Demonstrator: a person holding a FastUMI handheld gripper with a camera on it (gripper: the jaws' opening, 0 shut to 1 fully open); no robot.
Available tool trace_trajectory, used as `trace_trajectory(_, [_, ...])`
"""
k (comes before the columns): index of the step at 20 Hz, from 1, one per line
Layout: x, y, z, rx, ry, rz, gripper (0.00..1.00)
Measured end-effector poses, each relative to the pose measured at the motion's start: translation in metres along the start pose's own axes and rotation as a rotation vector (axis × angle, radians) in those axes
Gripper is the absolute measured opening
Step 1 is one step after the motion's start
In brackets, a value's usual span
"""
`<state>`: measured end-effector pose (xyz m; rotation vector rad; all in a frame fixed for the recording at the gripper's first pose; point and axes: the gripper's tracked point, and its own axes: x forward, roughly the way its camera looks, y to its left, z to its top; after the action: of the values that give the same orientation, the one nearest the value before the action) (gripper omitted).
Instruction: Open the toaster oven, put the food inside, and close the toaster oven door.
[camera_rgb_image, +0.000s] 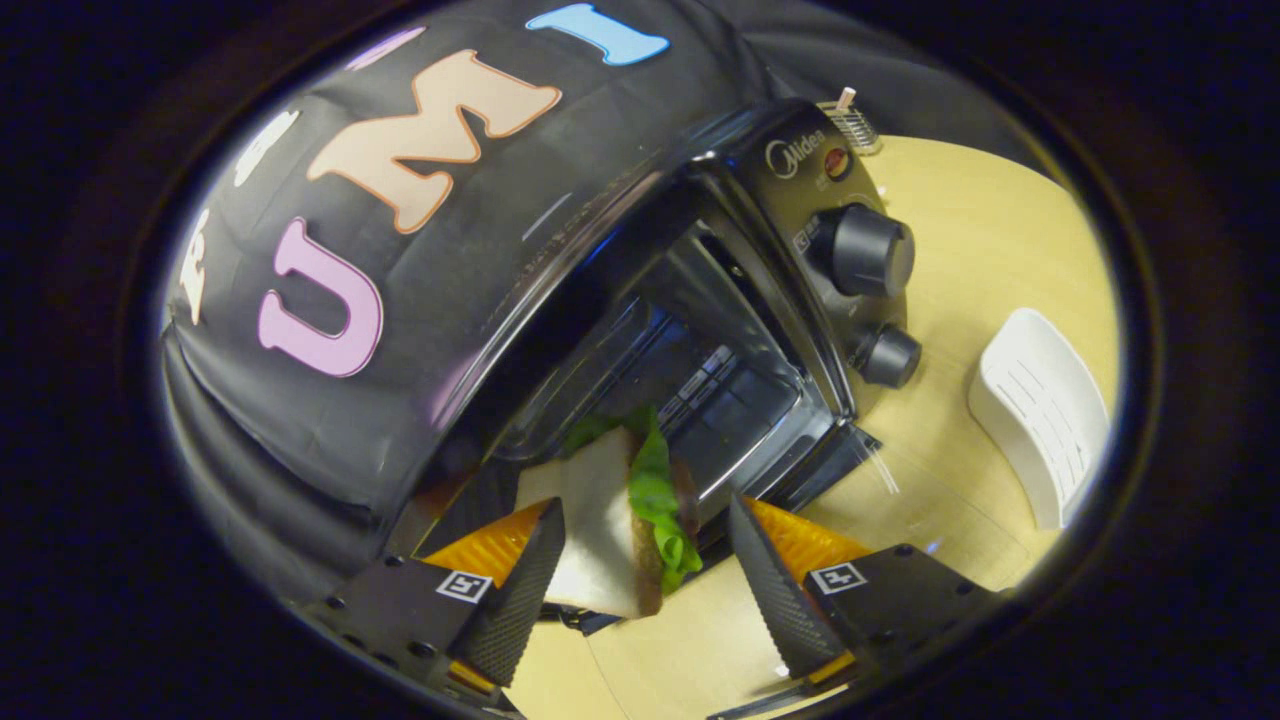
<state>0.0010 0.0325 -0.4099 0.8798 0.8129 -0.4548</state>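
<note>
A black toaster oven (800, 190) with two round knobs (870, 250) stands on the wooden table, and its cavity (700, 370) shows open. Its door (825, 465) is swung down at the front lower edge. A sandwich (600, 520) of white bread and green lettuce stands on edge between my fingers, at the mouth of the oven. My gripper (642, 508) is open. The left finger (525, 590) lies against or very near the bread. The right finger (770, 590) stands a little clear of the lettuce side.
A white ribbed plastic dish (1040, 420) lies on the light wooden table (960, 250) to the right of the oven. A small wire holder (855, 125) stands behind the oven. The black cloth wall hangs close on the oven's left.
</note>
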Motion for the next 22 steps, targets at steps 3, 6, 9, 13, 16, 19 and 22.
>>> trace_trajectory(3, [-0.009, 0.002, 0.006, -0.008, -0.009, 0.023, 0.99])
trace_trajectory(6, [-0.024, -0.001, 0.006, -0.043, -0.002, 0.042, 0.99])
trace_trajectory(9, [-0.043, -0.010, 0.002, -0.113, 0.021, 0.054, 0.99])
trace_trajectory(13, [-0.066, -0.032, -0.011, -0.263, 0.079, 0.039, 0.99])
trace_trajectory(16, [-0.083, -0.040, -0.027, -0.338, 0.143, 0.067, 0.99])
trace_trajectory(19, [-0.100, -0.050, -0.039, -0.407, 0.201, 0.087, 0.99])
trace_trajectory(22, [-0.117, -0.062, -0.054, -0.478, 0.258, 0.097, 0.99])
